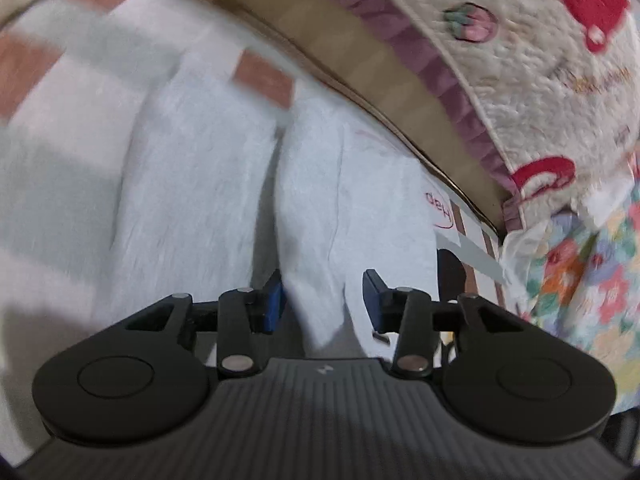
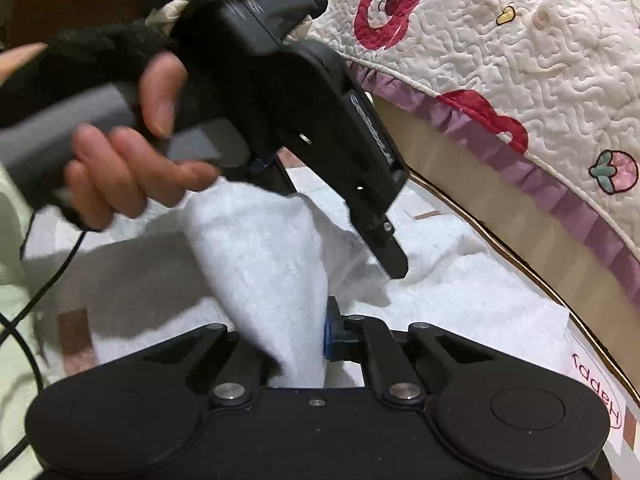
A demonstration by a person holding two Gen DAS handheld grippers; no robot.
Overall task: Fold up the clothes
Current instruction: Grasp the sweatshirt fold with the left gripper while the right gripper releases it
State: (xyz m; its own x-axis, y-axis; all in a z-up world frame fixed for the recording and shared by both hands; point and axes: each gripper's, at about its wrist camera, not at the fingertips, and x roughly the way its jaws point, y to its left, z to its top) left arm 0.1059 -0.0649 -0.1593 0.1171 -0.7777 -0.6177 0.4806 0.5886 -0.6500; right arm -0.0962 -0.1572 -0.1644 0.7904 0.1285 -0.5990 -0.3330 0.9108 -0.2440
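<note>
A white fluffy towel [image 1: 192, 184] lies spread across the floor in the left wrist view. One raised fold [image 1: 316, 240] of it runs back between the blue pads of my left gripper [image 1: 324, 300], which is shut on that thick fold. In the right wrist view the same towel [image 2: 256, 248] is tented up from the floor. My left gripper [image 2: 340, 236] holds its peak, and a person's hand [image 2: 132, 168] grips the handle. A strip of the towel drops into my right gripper [image 2: 308, 336], shut on it. Only the right blue pad [image 2: 332, 336] shows; the towel hides the other.
A quilted bedspread [image 2: 500, 60] with red prints and a purple frill hangs over a beige bed side [image 2: 472, 184] along the far right. A floral cloth [image 1: 580, 280] lies at the right. A white label with red writing [image 1: 440, 208] and a black cable [image 2: 44, 284] lie nearby.
</note>
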